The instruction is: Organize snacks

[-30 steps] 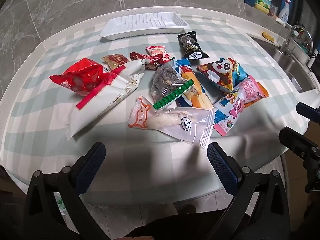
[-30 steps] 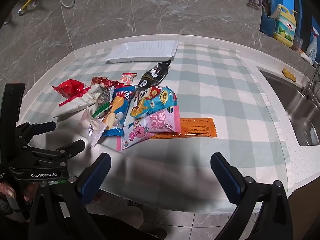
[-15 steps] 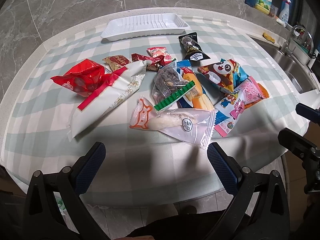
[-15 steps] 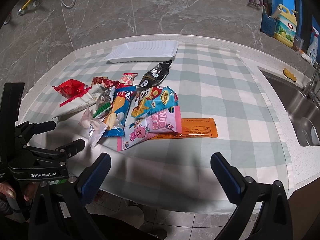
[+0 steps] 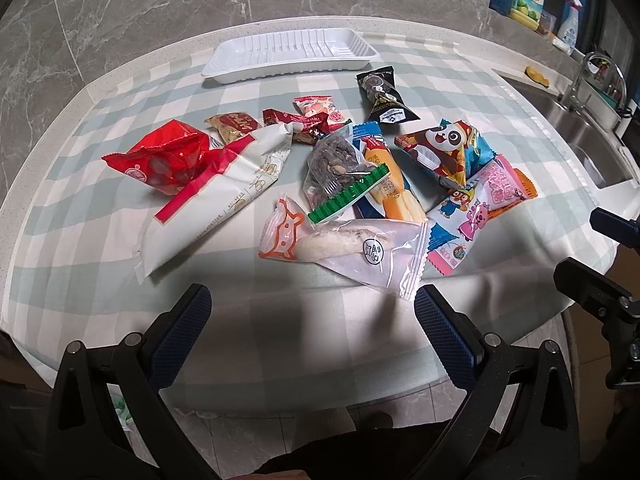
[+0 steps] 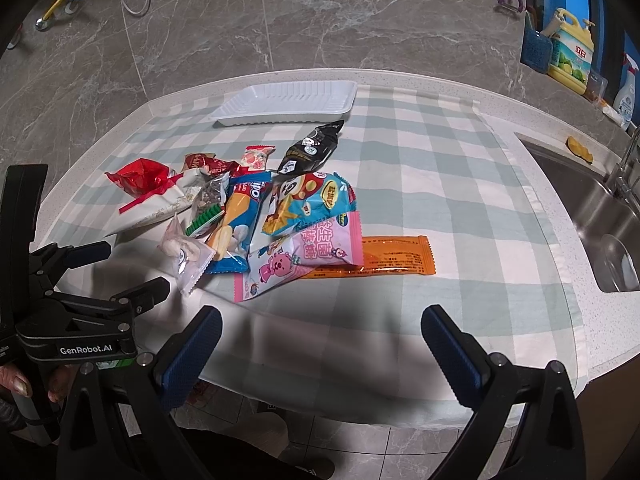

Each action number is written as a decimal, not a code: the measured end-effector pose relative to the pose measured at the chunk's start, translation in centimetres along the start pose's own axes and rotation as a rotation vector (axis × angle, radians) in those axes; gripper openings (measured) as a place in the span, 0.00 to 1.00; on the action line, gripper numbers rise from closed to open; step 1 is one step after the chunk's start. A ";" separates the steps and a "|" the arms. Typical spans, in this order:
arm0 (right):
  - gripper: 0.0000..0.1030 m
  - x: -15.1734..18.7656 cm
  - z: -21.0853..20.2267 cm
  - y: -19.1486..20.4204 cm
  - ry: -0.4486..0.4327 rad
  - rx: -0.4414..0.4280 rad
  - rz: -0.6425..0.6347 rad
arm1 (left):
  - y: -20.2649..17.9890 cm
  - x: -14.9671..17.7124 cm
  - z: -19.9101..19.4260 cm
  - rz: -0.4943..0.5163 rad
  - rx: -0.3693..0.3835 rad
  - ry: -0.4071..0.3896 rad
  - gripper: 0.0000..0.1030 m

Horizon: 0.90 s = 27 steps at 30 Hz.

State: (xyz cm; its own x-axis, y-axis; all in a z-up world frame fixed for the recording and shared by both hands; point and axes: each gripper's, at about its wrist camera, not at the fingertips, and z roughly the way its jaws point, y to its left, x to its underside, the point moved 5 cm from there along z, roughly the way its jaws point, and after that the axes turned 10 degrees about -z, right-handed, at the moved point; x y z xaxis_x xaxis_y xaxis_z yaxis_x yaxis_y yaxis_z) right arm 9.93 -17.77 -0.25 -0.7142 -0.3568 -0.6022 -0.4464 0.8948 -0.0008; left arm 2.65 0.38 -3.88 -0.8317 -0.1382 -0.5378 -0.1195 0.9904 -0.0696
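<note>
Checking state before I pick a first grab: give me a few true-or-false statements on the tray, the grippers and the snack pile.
1. The white tray holds no snacks. True.
2. The left gripper is shut on a packet. False: it is open, holding nothing.
3. The orange bar packet lies partly under the pink packet. True.
4. The black packet sits inside the tray. False: it lies on the cloth just in front of it.
5. The right gripper is open. True.
</note>
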 end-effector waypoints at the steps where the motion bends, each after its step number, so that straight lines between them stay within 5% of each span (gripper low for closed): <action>1: 0.99 0.0 0.0 0.0 0.000 0.000 0.000 | 0.0 0.0 0.0 -0.001 0.000 0.001 1.00; 27: 0.99 0.0 0.0 0.2 0.000 0.000 0.000 | 0.2 -0.1 -0.1 -0.008 -0.001 -0.001 1.00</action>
State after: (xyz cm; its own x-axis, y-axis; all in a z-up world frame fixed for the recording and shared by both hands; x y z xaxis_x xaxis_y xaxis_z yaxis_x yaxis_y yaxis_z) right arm 9.80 -17.56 -0.21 -0.7145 -0.3566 -0.6020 -0.4461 0.8950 -0.0006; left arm 2.64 0.61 -3.78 -0.8303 -0.1465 -0.5378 -0.1270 0.9892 -0.0733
